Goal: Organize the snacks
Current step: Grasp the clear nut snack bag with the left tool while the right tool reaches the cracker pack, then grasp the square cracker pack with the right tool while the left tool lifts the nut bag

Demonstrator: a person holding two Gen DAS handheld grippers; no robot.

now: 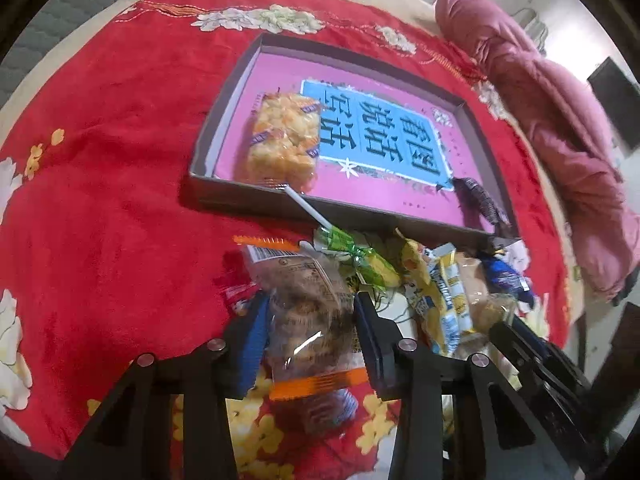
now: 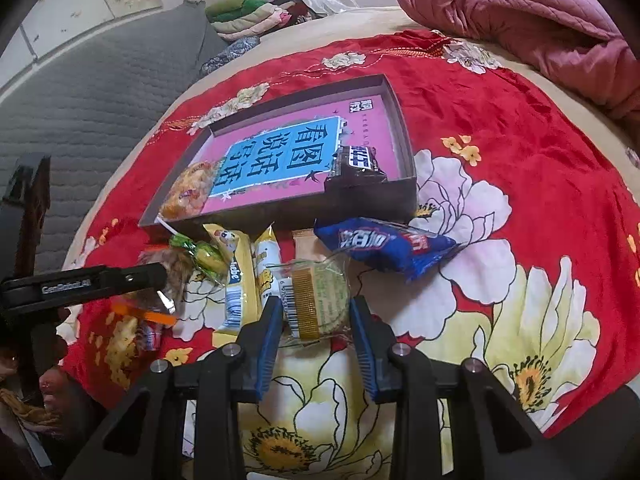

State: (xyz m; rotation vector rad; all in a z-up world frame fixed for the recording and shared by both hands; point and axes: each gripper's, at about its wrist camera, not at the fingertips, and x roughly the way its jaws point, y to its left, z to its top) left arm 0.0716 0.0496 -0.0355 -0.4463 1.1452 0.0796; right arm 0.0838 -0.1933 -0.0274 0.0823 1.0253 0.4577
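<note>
The left gripper point(image 1: 308, 320), black with blue pads, has its jaws closed onto a clear plastic snack packet with orange sealed ends and brown pieces inside point(image 1: 306, 304); both pads press its sides, and the packet lies lengthwise between the fingers over the red floral blanket point(image 1: 120, 208).

The right gripper point(image 2: 316, 312) is clamped narrowly on a round pale-green biscuit in a clear wrapper with a gold band and barcode point(image 2: 320, 296), each blue pad touching an edge of the wrapper.

The shallow dark cardboard box lid with a pink and blue printed bottom point(image 1: 224, 196) sits on the blanket beyond both grippers. Inside it, a clear bag of orange-yellow puffed pieces point(image 1: 284, 140) lies at one near corner and a dark brown wrapped snack point(image 2: 356, 164) at the other near corner (leaning against the wall).

Just outside the box's near wall lies the loose pile: a green-wrapped lollipop with a white stick point(image 1: 344, 244), its stick tip resting on the box edge, yellow-and-white wafer packets point(image 2: 244, 272) beside it, and a blue crinkled snack bag point(image 2: 384, 248) to the right, touching the box wall. A folded pink quilt point(image 2: 520, 16) lies at the far edge of the bed.
</note>
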